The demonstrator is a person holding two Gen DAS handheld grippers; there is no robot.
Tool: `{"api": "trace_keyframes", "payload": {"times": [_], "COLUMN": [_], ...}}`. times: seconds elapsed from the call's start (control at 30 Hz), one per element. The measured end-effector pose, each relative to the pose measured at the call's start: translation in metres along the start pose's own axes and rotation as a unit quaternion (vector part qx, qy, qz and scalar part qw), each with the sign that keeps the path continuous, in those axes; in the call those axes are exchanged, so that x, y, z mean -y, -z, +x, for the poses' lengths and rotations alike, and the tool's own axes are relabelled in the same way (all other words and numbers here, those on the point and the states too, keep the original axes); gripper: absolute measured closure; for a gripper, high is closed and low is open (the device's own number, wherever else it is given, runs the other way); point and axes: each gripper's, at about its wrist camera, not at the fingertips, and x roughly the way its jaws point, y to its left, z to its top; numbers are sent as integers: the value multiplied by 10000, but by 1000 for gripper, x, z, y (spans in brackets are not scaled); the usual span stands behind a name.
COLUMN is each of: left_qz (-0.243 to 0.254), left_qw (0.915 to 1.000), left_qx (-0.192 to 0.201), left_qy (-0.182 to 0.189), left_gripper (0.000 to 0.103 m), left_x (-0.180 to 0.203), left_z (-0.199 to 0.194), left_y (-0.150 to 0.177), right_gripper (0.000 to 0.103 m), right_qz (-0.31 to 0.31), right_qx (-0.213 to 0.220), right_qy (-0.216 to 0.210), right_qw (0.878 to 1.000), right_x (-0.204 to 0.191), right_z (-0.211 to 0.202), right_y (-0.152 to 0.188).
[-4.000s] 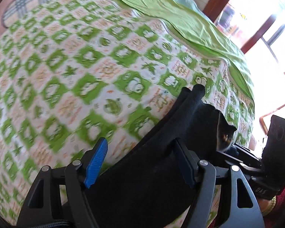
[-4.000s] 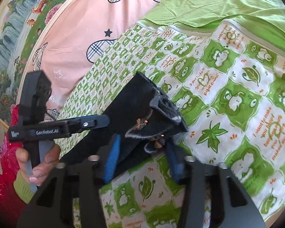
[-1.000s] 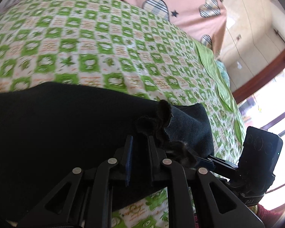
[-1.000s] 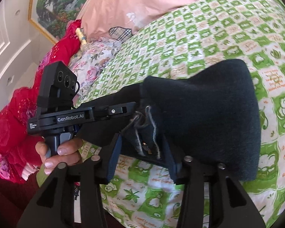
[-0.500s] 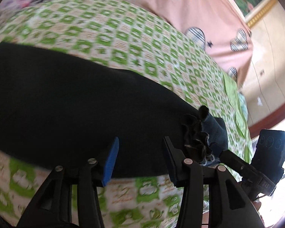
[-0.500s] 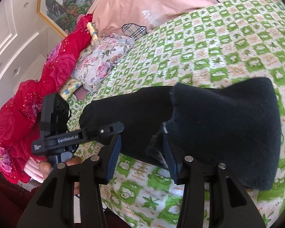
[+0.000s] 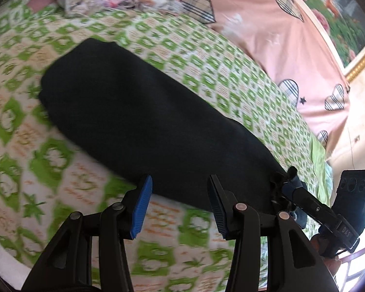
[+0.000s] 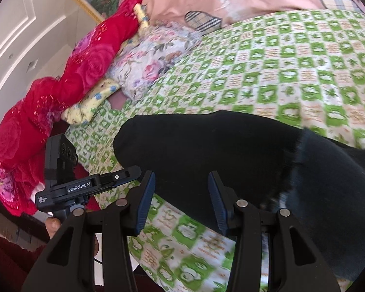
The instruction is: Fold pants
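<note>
Both grippers stand about half open with nothing pinched between their blue pads: the left gripper (image 7: 180,204) hangs over the near edge of the pants (image 7: 143,121), its pads apart and clear of the cloth, and the right gripper (image 8: 181,202) hovers above the same near edge further along, its jaws also empty. Dark and long, the pants lie flat on the green-and-white checked bedspread (image 7: 16,126), apparently already doubled leg over leg into one long strip running away from the person toward the pillows (image 8: 153,58). In the left view the right gripper's fingertips sit at the rumpled waist end of the strip, touching or just beside it; I cannot tell which. Lying loose and smoothed like this, the pants seem set down so that both tools can take a fresh hold for the next fold, probably bringing one end over the other. A pink heart-patterned quilt (image 7: 267,36) lies beyond.
</note>
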Motion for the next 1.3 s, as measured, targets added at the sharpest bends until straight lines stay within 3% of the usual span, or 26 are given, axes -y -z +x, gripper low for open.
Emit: {"api": "trace_keyframes", "payload": {"times": [0.33, 0.87, 1.1, 1.3], "left_qz": [-584, -1446, -1673, -1826], "left_qw": [9974, 9886, 9854, 9826], "left_qx": [301, 333, 298, 343], "left_qy": [-294, -252, -121, -6], "left_gripper": [54, 52, 52, 52], "left_x": [-44, -90, -102, -108], "left_z": [-20, -12, -4, -4], "left_y": [-3, -29, -37, -37], "right_gripper": [52, 49, 49, 49], "right_qz": [-232, -878, -1291, -1951], "right_qx": [-303, -925, -1250, -1645], "right_qy": [-138, -409, -400, -463], "right_qw": [9992, 9910, 9829, 9658], "right_x": [-20, -60, -77, -96], "right_z": [31, 108, 153, 194], "right_y": [-14, -63, -94, -117]}}
